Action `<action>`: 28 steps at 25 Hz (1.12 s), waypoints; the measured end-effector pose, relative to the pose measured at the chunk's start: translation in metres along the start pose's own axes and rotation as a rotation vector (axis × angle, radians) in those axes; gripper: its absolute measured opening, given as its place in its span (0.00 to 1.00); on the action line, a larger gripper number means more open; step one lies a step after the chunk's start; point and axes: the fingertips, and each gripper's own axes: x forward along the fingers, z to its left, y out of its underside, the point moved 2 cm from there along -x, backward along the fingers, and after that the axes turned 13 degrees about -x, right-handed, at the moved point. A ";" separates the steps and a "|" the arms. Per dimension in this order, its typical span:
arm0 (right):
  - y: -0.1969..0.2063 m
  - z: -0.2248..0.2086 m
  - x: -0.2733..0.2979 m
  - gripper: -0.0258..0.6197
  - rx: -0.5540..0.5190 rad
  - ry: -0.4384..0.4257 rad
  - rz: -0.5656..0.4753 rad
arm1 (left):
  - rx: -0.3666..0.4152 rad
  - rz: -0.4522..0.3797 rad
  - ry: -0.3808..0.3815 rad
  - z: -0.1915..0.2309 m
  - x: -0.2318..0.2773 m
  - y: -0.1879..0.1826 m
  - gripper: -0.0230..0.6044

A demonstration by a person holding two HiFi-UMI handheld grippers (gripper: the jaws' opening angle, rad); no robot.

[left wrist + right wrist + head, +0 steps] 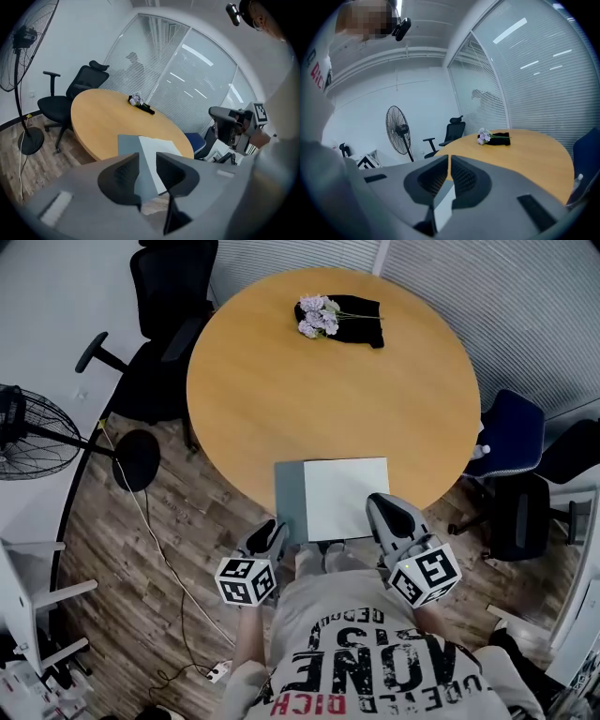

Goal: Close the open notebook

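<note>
The notebook (347, 495) lies at the near edge of the round wooden table (281, 390), a white page up and a grey strip of cover (289, 502) along its left side. My left gripper (272, 527) hangs off the table edge just left of the notebook's near left corner, jaws open and empty. In the left gripper view the notebook (163, 144) shows beyond the left gripper (147, 158). My right gripper (379, 502) is over the near right corner, shut with only a slit between the pads (449, 160). A bit of notebook (443, 204) shows below them.
Purple flowers (319, 315) on a black cloth (364, 326) lie at the table's far side. A black office chair (169, 296) stands far left, a blue chair (511, 432) at right. A standing fan (28, 432) and its cable are on the wooden floor at left.
</note>
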 end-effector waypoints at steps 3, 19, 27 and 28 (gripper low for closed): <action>0.002 0.003 -0.004 0.08 0.002 0.014 0.010 | -0.014 0.051 -0.019 0.015 0.006 0.019 0.23; 0.005 0.023 0.011 0.08 0.001 0.048 0.048 | -0.026 0.214 0.027 0.050 0.037 0.048 0.29; 0.008 0.026 0.014 0.08 0.013 0.078 0.067 | -0.012 0.311 0.042 0.058 0.049 0.058 0.29; 0.007 0.027 0.014 0.08 0.012 0.081 0.069 | -0.013 0.319 0.041 0.060 0.050 0.059 0.29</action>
